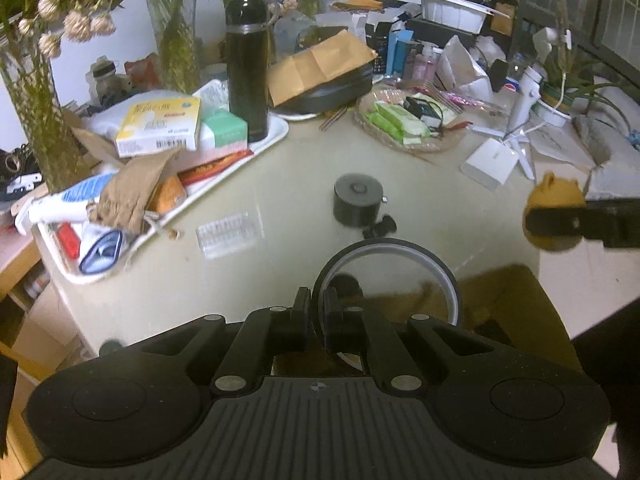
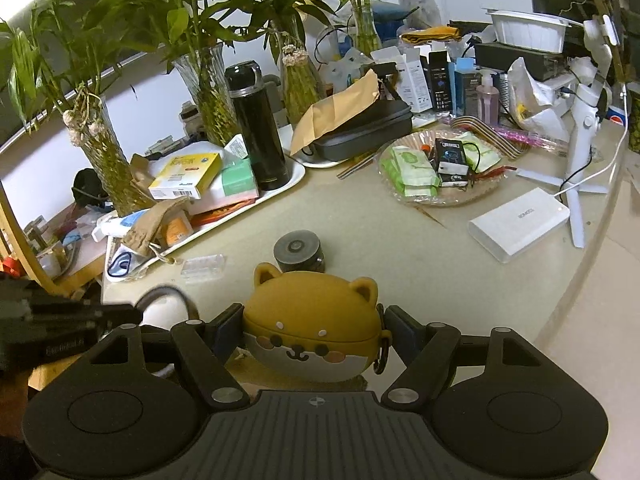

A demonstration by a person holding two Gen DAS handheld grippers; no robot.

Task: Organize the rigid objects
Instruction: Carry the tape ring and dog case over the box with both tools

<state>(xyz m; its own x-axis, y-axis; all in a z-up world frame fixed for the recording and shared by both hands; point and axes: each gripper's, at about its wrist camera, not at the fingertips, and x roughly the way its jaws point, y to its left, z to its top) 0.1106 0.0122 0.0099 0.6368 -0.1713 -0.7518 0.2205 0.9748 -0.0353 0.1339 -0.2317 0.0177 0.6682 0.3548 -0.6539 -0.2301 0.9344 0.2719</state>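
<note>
My left gripper (image 1: pixel 316 316) is shut on the rim of a black ring with a clear centre (image 1: pixel 400 252), held above the table's near edge. My right gripper (image 2: pixel 312 328) is shut on a yellow shiba-dog case (image 2: pixel 312 320), held above the table; it also shows in the left wrist view (image 1: pixel 554 196) at the right. A dark grey round puck (image 1: pixel 357 200) stands on the table middle, also in the right wrist view (image 2: pixel 298 250). A clear plastic case (image 1: pixel 228 232) lies left of it. The left gripper and ring (image 2: pixel 168 300) show at the left of the right wrist view.
A white tray (image 1: pixel 276 136) holds a black flask (image 1: pixel 246 64), boxes and pouches. A glass dish (image 2: pixel 440 196) holds green packets. A white power bank (image 2: pixel 520 224), a white tripod stand (image 2: pixel 580 152), vases of plants (image 2: pixel 208 92) and a brown cardboard box (image 1: pixel 500 296) surround them.
</note>
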